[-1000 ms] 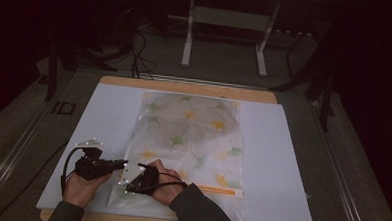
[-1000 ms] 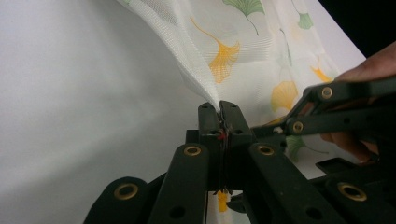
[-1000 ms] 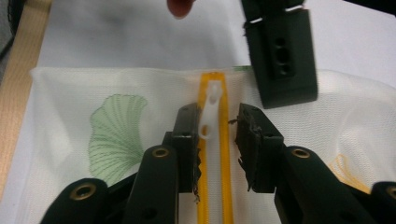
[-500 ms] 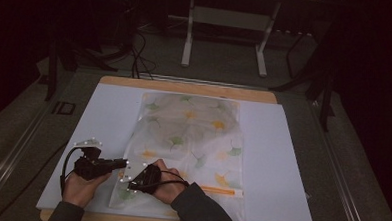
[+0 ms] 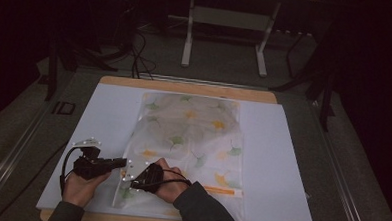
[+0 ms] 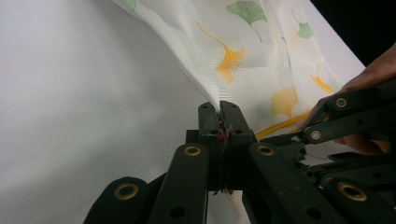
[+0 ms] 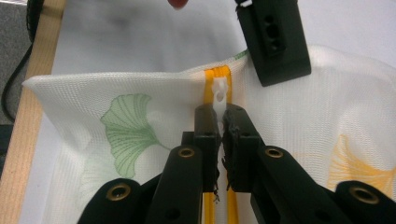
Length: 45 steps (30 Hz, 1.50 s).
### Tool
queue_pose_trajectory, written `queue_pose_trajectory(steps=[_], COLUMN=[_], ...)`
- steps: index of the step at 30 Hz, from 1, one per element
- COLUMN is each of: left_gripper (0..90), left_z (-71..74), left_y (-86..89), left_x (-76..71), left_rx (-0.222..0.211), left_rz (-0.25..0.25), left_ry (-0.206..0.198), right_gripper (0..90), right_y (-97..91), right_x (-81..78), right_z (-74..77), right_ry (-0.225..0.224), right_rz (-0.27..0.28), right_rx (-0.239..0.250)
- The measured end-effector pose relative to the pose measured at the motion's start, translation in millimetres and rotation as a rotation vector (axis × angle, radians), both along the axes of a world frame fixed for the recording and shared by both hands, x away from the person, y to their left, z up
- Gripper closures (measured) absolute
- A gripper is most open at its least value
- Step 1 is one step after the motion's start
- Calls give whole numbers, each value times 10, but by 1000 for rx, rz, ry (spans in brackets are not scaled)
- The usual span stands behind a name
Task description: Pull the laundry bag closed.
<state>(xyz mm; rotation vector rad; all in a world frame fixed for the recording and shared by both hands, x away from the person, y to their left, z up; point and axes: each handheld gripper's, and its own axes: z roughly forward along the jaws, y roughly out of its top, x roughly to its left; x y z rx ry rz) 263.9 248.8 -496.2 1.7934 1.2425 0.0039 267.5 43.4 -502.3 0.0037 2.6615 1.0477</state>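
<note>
- High view: my mesh bag point(image 5: 190, 148), white with green and yellow ginkgo leaves, lies flat down the middle of the white sheet point(image 5: 291, 164) that covers the table point(image 5: 185, 86). I can read no writing on it; there is an orange strip near its lower right edge, too small to tell more. Bare sheet lies wide on both sides of the bag, and the wooden table edge shows along the far side and the near side. My left claw point(image 5: 123, 163) lies level at the bag's near left corner, pointing right, my hand behind it close to the near edge. My right claw point(image 5: 136, 180) sits just beside it on the bag, my sleeve coming in from the bottom.
- Left gripper view: my left claw point(image 6: 219, 112) is clamped tight on a fold of the mesh, which rises from the pinch and is drawn up off the sheet. My right claw's black links show at the right, with fingertips point(image 6: 373, 74) above them.
- Right gripper view: my right claw point(image 7: 219, 114) has just been closing, and its pads now pinch the white zipper pull point(image 7: 220, 93) on the yellow zipper point(image 7: 210, 77) at the bag's edge. The left claw's black tip holds the mesh just to the right. The table's wooden edge runs down the left.
</note>
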Motion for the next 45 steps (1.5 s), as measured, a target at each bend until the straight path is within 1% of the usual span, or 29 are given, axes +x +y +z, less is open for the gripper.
queue_pose_trajectory(steps=[6,9,10,12,16,18,23,25,28,30,33,34,36,37,38,42,45], left_gripper=[895,895,895,895,895,894,894,894,894,894,894,894,894,894,894,894,894], left_z=[-3,4,5,5,5,4,4,8,9,7,7,8,9,9,9,15,10], left_y=[14,1,-6,-27,-31,-31,-29,-30,-28,-20,-6,-4,-3,-5,-5,10,6], left_x=[-1,-3,-2,-4,-3,-3,-3,-3,-2,-1,-2,-2,-2,-3,-3,-3,-1], left_rx=[-23,-33,-34,-31,-35,-37,-39,-40,-41,-46,-53,-54,-53,-54,-55,-71,-67], left_rz=[-1,0,-6,-8,-11,-10,-11,-11,-8,-1,6,6,7,7,7,13,14], left_ry=[2,9,8,11,15,15,17,16,14,15,17,16,14,16,16,14,13], right_gripper=[851,849,849,846,836,831,793,762,726,702,700,719,771,816,828,832,841], right_y=[-5,-2,2,17,29,30,24,20,22,25,33,39,49,56,62,56,42], right_x=[4,2,2,-4,-4,-9,-4,-4,-12,-33,-71,-80,-97,-99,-100,-66,-45], right_z=[3,5,2,-11,-28,-30,-15,-7,-9,-14,-21,-21,-16,-10,-7,6,-5], right_ry=[1,-14,-12,-20,-31,-48,-56,-62,-78,-102,-121,-127,-123,-117,-117,-92,-67], right_rz=[-5,-10,-11,-12,-11,-14,-16,-21,-25,-24,-4,2,17,23,22,10,2], right_rx=[4,15,20,15,22,17,19,21,25,30,27,23,29,25,18,21,29])
